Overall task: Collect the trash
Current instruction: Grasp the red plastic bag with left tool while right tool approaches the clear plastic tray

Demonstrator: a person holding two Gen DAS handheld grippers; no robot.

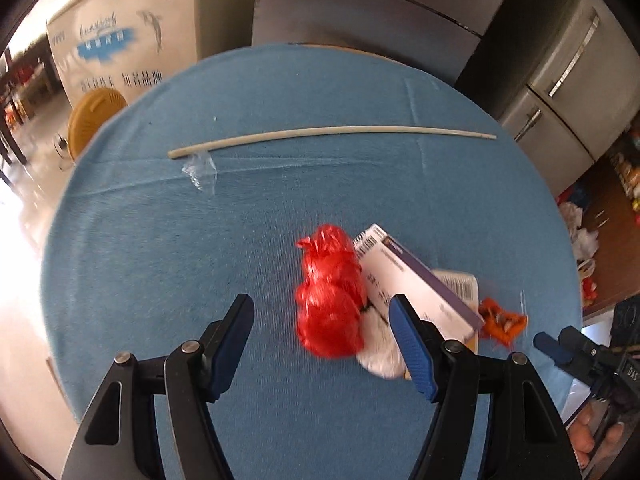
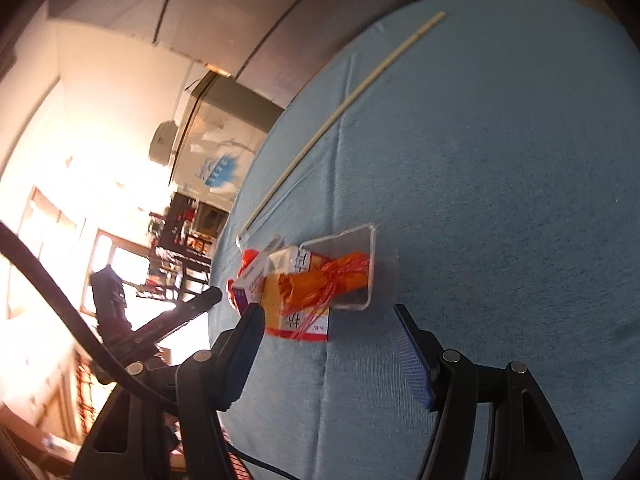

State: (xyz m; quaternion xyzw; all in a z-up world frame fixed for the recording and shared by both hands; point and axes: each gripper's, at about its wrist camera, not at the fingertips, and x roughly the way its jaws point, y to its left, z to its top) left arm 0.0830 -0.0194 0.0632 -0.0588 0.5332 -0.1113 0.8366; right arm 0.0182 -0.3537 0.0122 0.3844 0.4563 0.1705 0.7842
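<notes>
The left gripper (image 1: 322,344) hovers with jaws wide and empty over the blue tabletop (image 1: 200,240), just short of a red plastic bag (image 1: 328,296) touching a white carton (image 1: 408,280). The right gripper (image 2: 328,350), also wide, faces a clear tray (image 2: 356,268) holding orange wrapping (image 2: 336,276). A long stick (image 1: 332,133) lies far across.

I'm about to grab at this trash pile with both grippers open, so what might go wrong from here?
1. The red bag, white wad and box lie touching; the left gripper closing there may catch only one and scatter the rest.
2. The clear tray in front of the right gripper looks thin and might slip or crush.
3. The stick lies apart and could be overlooked.
</notes>
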